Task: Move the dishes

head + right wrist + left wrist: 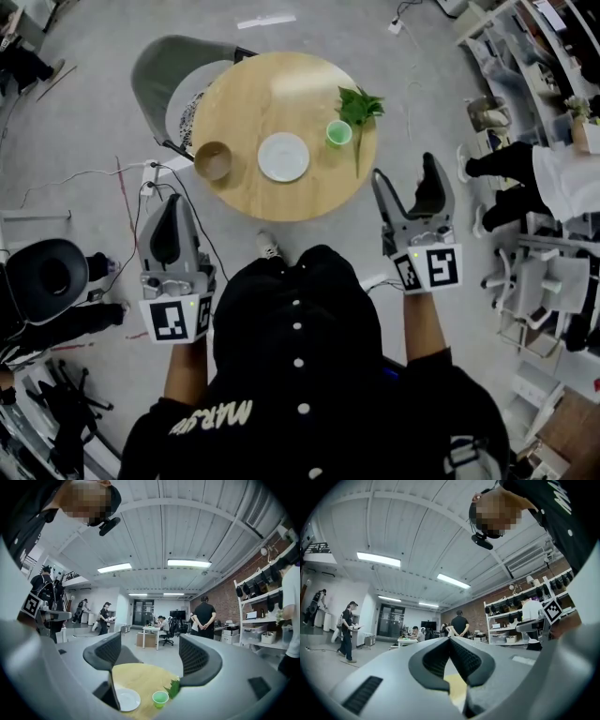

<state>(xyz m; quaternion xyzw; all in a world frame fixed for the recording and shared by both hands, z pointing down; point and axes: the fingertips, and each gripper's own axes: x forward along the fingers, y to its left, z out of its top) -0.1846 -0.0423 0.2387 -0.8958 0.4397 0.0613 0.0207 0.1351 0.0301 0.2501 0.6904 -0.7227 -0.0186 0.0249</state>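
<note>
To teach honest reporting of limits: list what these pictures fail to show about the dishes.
- Left gripper view: shut fingers hide all but a sliver of table.
- Right gripper view: a finger hides the brown bowl.
- Head view: that bowl's contents are too small to tell.

In the right gripper view the left jaw covers the left edge of the white plate (129,699), the right jaw part of the leafy sprig (172,689). The left gripper view shows only a sliver of the wooden table (454,686) between its jaws. In the head view the table hides part of the grey chair (161,70)
</note>
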